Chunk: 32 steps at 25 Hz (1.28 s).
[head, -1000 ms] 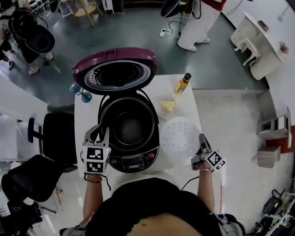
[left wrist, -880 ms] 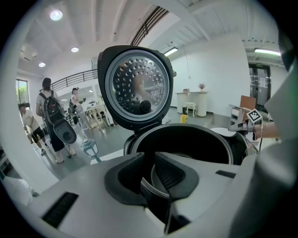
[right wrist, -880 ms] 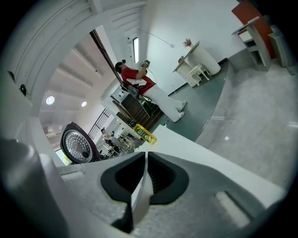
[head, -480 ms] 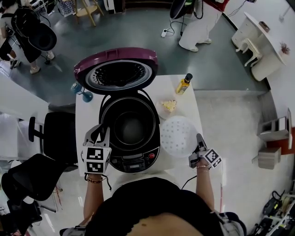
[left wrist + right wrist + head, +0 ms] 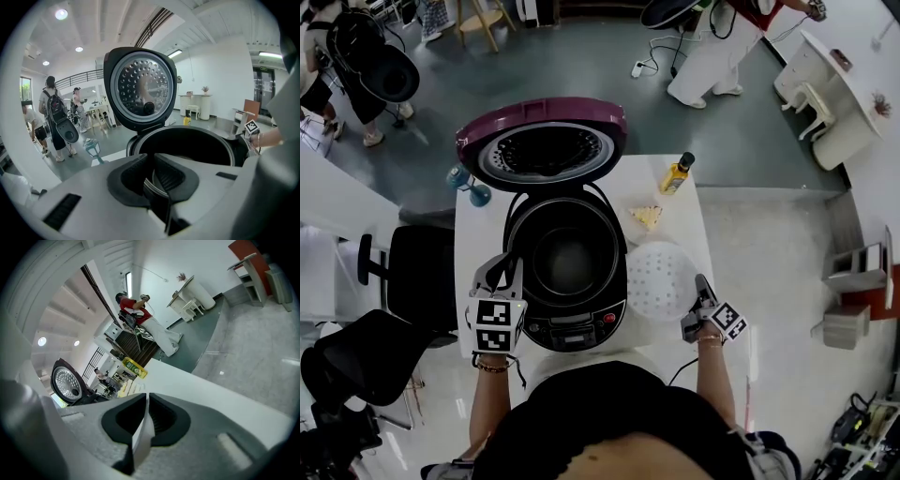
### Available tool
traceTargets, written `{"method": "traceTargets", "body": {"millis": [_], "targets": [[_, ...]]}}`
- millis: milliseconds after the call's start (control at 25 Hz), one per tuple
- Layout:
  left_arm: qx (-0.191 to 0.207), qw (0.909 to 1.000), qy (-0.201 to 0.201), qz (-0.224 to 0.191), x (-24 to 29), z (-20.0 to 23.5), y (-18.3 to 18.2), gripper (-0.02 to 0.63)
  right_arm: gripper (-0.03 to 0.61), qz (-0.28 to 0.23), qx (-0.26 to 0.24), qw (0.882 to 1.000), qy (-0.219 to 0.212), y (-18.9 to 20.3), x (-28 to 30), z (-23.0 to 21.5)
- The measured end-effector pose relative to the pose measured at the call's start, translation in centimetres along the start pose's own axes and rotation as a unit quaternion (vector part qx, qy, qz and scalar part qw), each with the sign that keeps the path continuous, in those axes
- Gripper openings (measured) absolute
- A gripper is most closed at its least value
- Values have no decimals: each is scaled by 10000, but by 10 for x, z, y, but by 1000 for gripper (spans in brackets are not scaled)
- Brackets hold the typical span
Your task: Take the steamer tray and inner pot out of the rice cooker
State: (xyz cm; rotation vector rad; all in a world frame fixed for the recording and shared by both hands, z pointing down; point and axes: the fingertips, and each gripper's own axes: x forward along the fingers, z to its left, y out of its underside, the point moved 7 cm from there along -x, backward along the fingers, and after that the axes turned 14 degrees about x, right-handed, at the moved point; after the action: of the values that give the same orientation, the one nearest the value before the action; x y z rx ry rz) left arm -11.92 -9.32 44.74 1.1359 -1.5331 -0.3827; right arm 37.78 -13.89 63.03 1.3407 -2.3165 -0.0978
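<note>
The rice cooker (image 5: 569, 325) stands on the white table (image 5: 478, 246) with its purple lid (image 5: 542, 145) swung open. The dark inner pot (image 5: 567, 261) sits inside it. My left gripper (image 5: 508, 269) is at the cooker's left side. In the left gripper view the pot's rim (image 5: 161, 197) runs between its pads, and its jaws (image 5: 152, 180) have just been closing onto that rim. The round white perforated steamer tray (image 5: 657, 277) lies low over the table to the right of the cooker. My right gripper (image 5: 698, 285) is shut on its near-right edge (image 5: 140, 437).
An oil bottle (image 5: 676, 172) and a small dish of yellow food (image 5: 643, 216) stand behind the tray. A blue object (image 5: 470, 189) sits at the table's far-left corner. Black office chairs (image 5: 417, 277) crowd the left side. A person (image 5: 712, 56) stands farther back.
The right gripper has sunk toward the table with the steamer tray and drawn slightly nearer the cooker. The left gripper has stayed at the pot's rim.
</note>
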Motion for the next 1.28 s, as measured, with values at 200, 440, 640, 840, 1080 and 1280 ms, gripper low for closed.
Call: {"method": "traceTargets", "body": {"millis": [200, 440, 640, 840, 1080, 1280], "targets": [[-47, 10000, -57, -61, 1, 1, 1, 40, 23, -34, 79, 10000, -14, 0, 2, -7], [-46, 10000, -9, -52, 0, 0, 2, 28, 23, -26, 81, 9999, 100, 3, 3, -13], [-49, 10000, 36, -55, 1, -2, 3, 21, 23, -16, -33, 9999, 158, 3, 2, -10], [-93, 9999, 44, -93, 1, -1, 3, 15, 39, -250, 60, 9988, 406, -3, -2, -13], [-127, 9999, 25, -109, -1, 0, 5, 11, 66, -708, -547, 9937, 670, -28, -20, 13], [-22, 9996, -200, -206, -2, 5, 2, 14, 92, 254, -2654, 9638, 76, -10, 15, 124]]}}
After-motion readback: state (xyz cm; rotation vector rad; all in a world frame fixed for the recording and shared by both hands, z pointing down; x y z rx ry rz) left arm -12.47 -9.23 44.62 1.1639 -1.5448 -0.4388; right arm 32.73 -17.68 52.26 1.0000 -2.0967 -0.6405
